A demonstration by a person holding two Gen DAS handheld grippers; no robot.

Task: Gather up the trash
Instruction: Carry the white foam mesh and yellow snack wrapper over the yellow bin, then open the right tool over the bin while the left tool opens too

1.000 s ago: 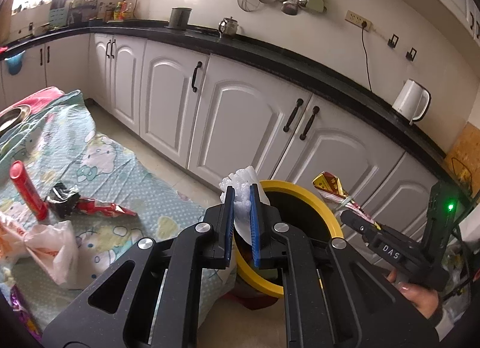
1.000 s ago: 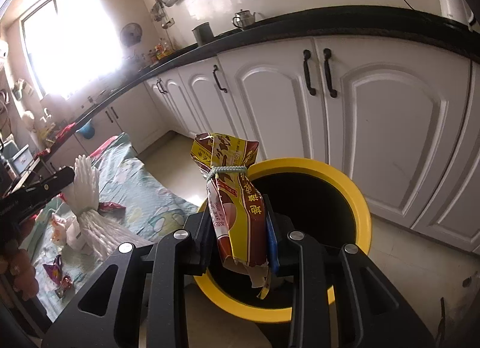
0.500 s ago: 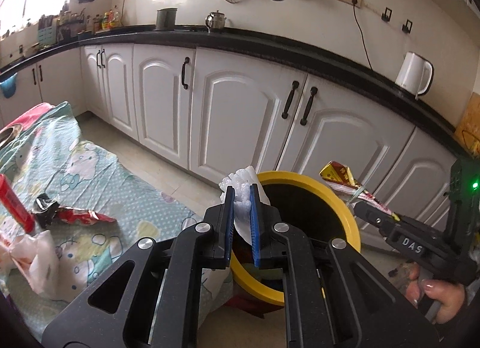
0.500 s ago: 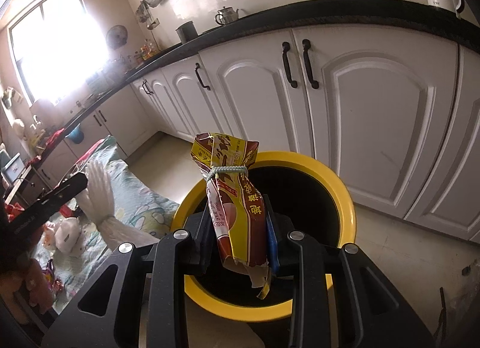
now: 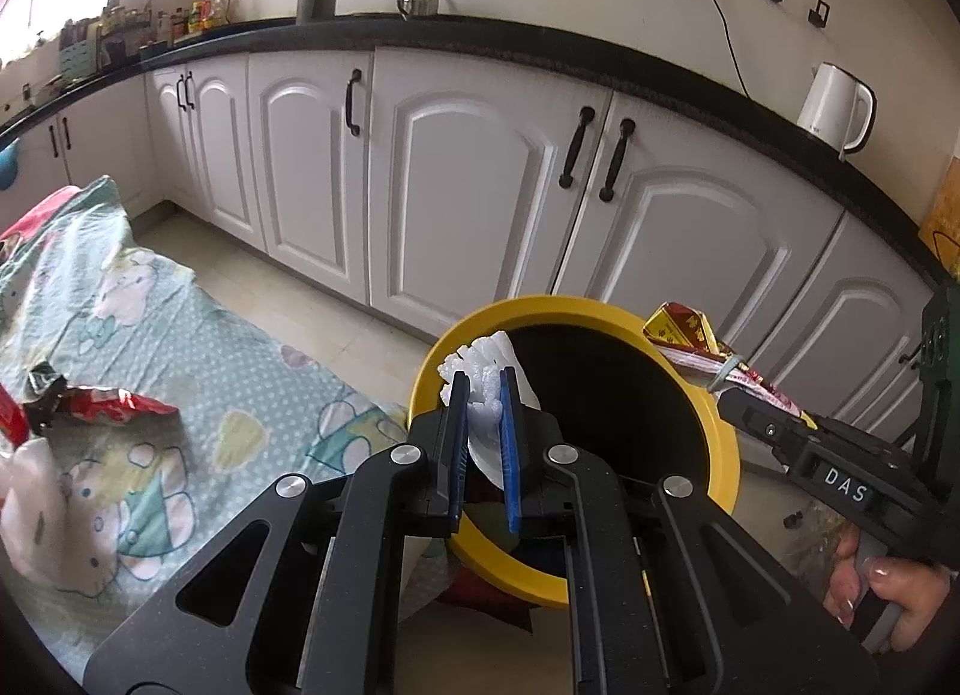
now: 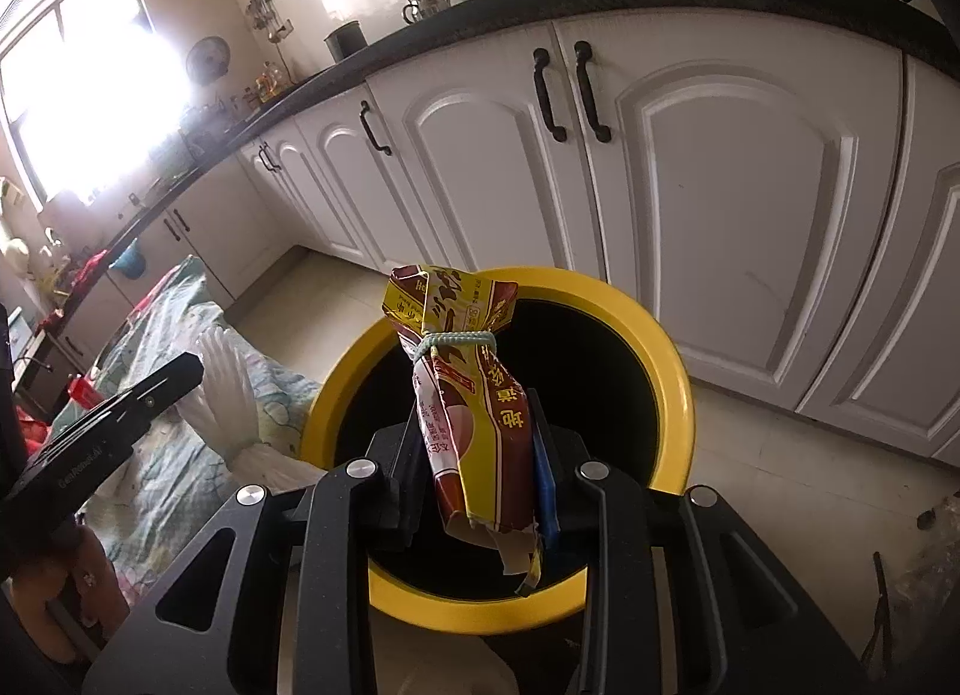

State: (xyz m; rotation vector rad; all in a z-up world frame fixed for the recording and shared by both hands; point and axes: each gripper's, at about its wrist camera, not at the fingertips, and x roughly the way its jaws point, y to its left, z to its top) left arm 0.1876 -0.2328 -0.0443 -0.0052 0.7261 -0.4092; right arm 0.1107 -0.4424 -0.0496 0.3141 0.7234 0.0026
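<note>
Left wrist view: we find the left tongs [image 5: 483, 395] closed on a white foam wrap [image 5: 487, 362], its ruffled top standing above the blue pads and its tail hanging below them. The wrap sits just inside the near rim of the yellow bin [image 5: 723, 443], so a release here should, in our judgement, drop it into the dark opening and not onto the floor.

In the same view the right tongs [image 5: 729, 395] come in from the right, clamped on a red-and-yellow snack packet [image 5: 678, 329] which lies over the far right rim of the bin. The right wrist view confirms this: the right tongs [image 6: 480, 455] grip the snack packet [image 6: 474, 395] upright, a pale green band [image 6: 456, 340] cinching its neck, with the yellow bin [image 6: 666, 359] mouth directly behind and below. The left tongs [image 6: 192, 368] and foam wrap [image 6: 231, 395] show at the left, beside the bin's rim.

We judge both items are held high and centred over the opening so they fall cleanly. The foam wrap is nearer the rim and its light, springy body could catch the edge.

Work remains: on the patterned cloth [image 5: 252, 371] covering the desk beside the bin lie a red crumpled wrapper [image 5: 102, 401] and a pale bag [image 5: 30, 491], both uncollected.
</note>
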